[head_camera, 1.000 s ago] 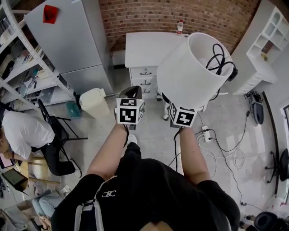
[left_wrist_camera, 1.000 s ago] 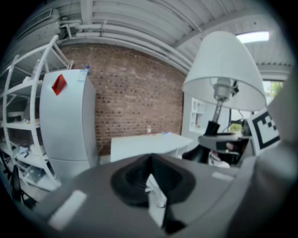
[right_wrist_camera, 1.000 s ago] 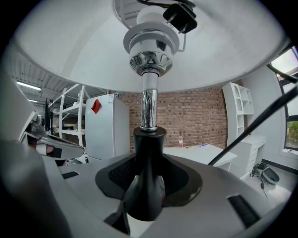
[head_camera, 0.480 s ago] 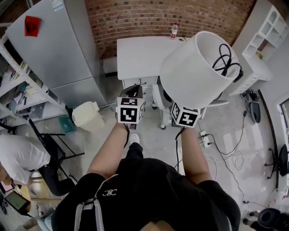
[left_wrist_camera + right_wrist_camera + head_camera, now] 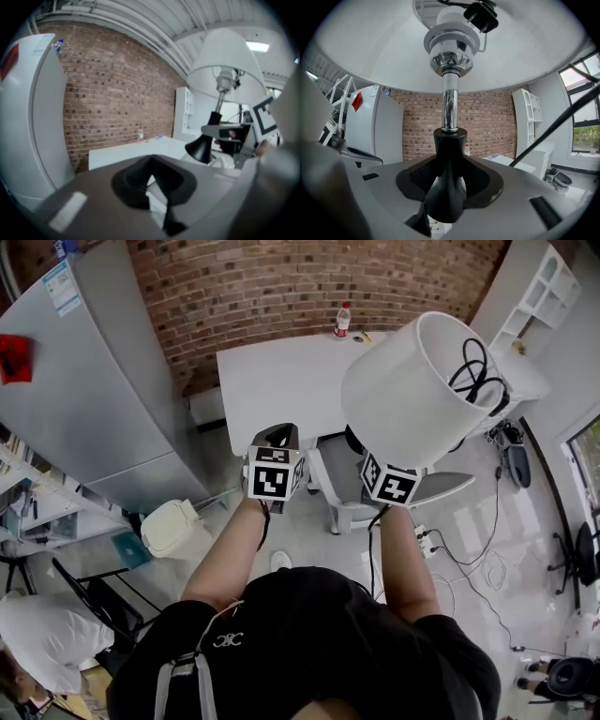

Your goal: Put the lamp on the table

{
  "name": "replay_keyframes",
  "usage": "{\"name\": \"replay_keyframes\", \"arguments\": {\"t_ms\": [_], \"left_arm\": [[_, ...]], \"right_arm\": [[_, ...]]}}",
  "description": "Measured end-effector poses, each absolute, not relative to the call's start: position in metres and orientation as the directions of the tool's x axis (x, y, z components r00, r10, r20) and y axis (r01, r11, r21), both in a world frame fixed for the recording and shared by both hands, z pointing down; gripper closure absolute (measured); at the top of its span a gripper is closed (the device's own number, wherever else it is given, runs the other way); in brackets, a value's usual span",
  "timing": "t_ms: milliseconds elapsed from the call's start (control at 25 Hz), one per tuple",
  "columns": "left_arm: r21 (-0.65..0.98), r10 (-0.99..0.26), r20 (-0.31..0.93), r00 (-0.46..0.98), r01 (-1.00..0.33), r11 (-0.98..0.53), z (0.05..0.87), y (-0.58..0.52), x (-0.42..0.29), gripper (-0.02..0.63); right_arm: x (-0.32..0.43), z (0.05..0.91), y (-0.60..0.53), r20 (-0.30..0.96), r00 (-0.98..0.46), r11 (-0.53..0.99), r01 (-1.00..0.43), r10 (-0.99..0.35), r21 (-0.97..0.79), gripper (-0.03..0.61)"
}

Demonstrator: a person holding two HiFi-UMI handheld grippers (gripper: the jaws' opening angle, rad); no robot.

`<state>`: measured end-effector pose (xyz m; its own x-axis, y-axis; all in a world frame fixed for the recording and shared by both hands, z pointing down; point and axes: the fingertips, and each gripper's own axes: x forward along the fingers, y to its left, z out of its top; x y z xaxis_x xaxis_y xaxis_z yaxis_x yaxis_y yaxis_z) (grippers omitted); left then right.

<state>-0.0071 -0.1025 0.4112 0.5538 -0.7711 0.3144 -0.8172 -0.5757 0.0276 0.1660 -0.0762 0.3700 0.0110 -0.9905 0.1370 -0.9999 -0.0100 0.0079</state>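
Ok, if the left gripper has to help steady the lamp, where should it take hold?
Probably the bare chrome stem, above the black neck that the right gripper clamps. It is slim, rigid and straight, so bring the left gripper in level from its own side. Avoid the shade: wide, thin-walled, with the cord inside.

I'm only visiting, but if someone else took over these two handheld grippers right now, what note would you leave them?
The right gripper is shut on the lamp at its black neck, holding it in the air, with its cord bundled in the shade.
The left gripper has its jaws together and is empty.
The white table is ahead, by the brick wall.
Done: lamp picked up.
Left: stand it on the table, then release.
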Motion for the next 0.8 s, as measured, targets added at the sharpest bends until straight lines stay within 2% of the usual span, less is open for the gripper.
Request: {"name": "replay_keyframes", "arguments": {"t_ms": [320, 800], "left_arm": [[0.028, -0.731, 0.336, 0.594, -0.782, -0.623, 0.419, -0.187, -0.011, 0.614], [0.048, -0.741, 0.369, 0.561, -0.807, -0.588, 0.434, -0.265, -0.027, 0.614]], "right_arm": [[0.161, 0.375, -0.15, 0.135, 0.066, -0.068, -0.998, -0.989, -0.005, 0.426], [0.158, 0.394, -0.238, 0.139, 0.024, -0.028, -0.999, -0.99, -0.031, 0.426]]}}
